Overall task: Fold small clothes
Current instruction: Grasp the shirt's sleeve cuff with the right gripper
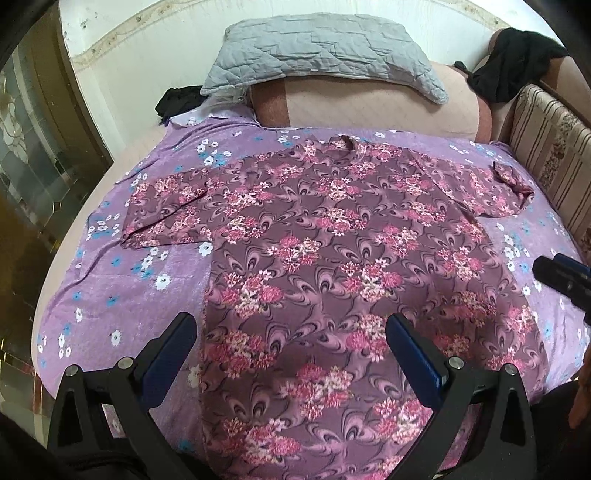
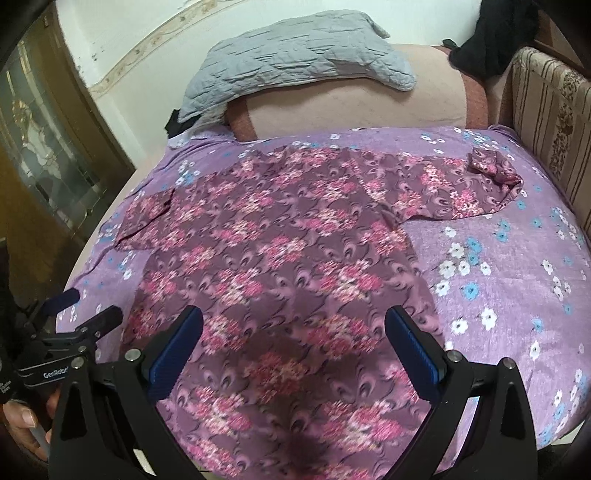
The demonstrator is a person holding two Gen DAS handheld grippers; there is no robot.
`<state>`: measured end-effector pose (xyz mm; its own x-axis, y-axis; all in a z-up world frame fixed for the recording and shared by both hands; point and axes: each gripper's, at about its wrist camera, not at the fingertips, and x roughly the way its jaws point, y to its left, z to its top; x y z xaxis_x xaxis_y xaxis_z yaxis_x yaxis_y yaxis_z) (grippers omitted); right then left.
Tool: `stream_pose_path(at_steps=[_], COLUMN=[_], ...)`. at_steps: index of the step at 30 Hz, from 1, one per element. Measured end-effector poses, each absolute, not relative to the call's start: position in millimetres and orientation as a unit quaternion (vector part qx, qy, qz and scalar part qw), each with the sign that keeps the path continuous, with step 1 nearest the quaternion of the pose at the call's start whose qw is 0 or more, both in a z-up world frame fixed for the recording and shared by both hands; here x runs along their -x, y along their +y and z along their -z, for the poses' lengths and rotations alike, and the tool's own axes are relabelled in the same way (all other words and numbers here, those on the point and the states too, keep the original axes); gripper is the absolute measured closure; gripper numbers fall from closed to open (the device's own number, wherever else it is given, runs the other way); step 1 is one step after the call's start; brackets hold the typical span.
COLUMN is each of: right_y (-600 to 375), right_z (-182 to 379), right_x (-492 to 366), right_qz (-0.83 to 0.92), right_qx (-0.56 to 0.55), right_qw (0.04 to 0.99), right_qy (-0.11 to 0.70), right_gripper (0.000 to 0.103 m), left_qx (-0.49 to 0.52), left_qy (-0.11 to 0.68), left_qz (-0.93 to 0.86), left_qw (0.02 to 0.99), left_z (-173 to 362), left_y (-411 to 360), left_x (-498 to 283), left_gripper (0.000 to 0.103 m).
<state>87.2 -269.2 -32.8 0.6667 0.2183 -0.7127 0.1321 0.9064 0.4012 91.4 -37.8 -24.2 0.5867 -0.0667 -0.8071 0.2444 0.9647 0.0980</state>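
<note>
A maroon shirt with pink flower print (image 1: 332,251) (image 2: 280,258) lies spread flat on a purple flowered bedsheet (image 1: 122,295) (image 2: 498,280), collar at the far end and both short sleeves out to the sides. The far right sleeve end (image 1: 513,181) (image 2: 495,170) is bunched up. My left gripper (image 1: 291,328) hovers open above the shirt's lower left part, nothing between its fingers. My right gripper (image 2: 293,325) hovers open above the lower middle of the shirt, also holding nothing. Each gripper shows at the edge of the other's view: the right gripper (image 1: 561,277) and the left gripper (image 2: 85,314).
A grey quilted pillow (image 1: 317,55) (image 2: 291,59) leans on a pink bolster (image 1: 369,107) at the bed's head. Black clothes (image 1: 517,62) (image 2: 495,33) hang at the back right, more black cloth (image 1: 177,103) at the back left. A striped cushion (image 1: 546,147) (image 2: 546,110) borders the right side. A hand (image 2: 26,424) shows low left.
</note>
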Motion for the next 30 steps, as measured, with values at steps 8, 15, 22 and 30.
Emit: stream_pose_path(at_steps=[8, 15, 22, 30], right_y=[-320, -384, -476, -534], right_z=[43, 63, 91, 137], right_x=[-117, -150, -215, -296], right_qz=[0.014, 0.062, 0.137, 0.14], right_qx=[-0.222, -0.215, -0.177, -0.138], right_qw=[0.887, 0.886, 0.885, 0.876], right_qy=[0.405, 0.406, 0.408, 0.44], right_gripper=[0.004, 0.005, 0.028, 0.033], left_qx=[-0.1, -0.092, -0.103, -0.117], left_qy=[0.449, 0.448, 0.441, 0.455], left_qz=[0.091, 0.098, 0.098, 0.102], left_qw=[0.883, 0.884, 0.886, 0.877], left_z=[32, 35, 43, 74], left_y=[-49, -61, -70, -83], left_x=[-130, -169, -194, -222], left_gripper=[0.001, 0.001, 0.001, 0.001])
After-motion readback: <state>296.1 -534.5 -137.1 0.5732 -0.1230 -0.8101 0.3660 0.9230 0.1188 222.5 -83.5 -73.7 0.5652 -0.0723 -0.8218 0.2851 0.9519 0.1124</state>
